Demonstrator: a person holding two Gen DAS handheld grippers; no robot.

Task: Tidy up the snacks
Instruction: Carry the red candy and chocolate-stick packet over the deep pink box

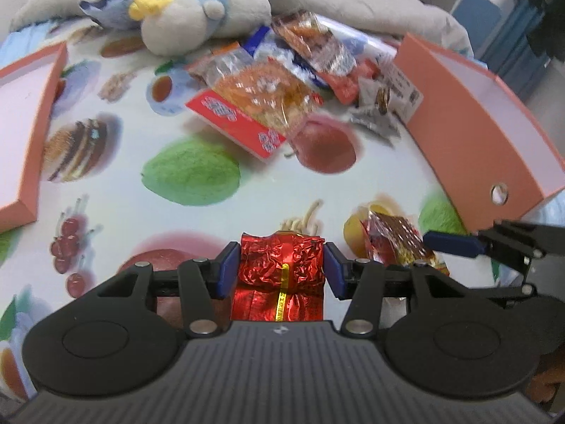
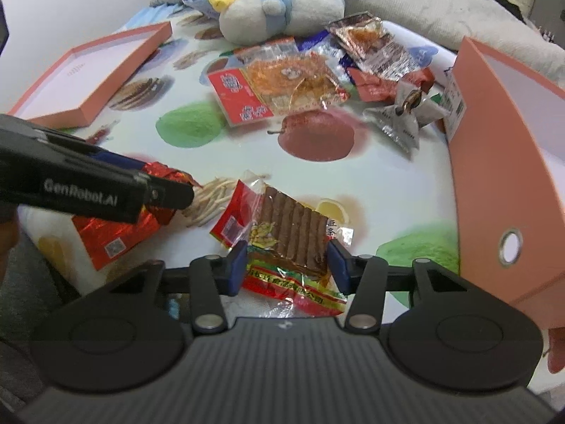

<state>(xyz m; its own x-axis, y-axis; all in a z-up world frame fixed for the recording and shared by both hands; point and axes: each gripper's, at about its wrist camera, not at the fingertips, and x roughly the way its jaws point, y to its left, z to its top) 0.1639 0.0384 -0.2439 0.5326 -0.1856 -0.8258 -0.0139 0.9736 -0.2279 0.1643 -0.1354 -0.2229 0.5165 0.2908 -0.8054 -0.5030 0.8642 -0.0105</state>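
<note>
The table point(image 1: 247, 183) has a cloth with pictures of fruit and food. A soft toy bird point(image 2: 268, 14) lies at the far end, behind a heap of snacks point(image 2: 300, 77). An orange box point(image 2: 501, 162) stands on the right, its lid point(image 2: 88, 74) on the left. Both grippers point down at the table. The left gripper point(image 1: 281, 270) pinches a red foil packet point(image 1: 282, 265). The right gripper point(image 2: 286, 265) seems to squeeze a packet of brown sticks point(image 2: 282, 233).

A lived-in room at home, it seems: a desk under a food-print tablecloth point(image 2: 388, 190), a plush penguin toy point(image 2: 268, 10) lying against rumpled grey bedding point(image 2: 441, 7), and blue storage drawers point(image 1: 494, 31) behind.
</note>
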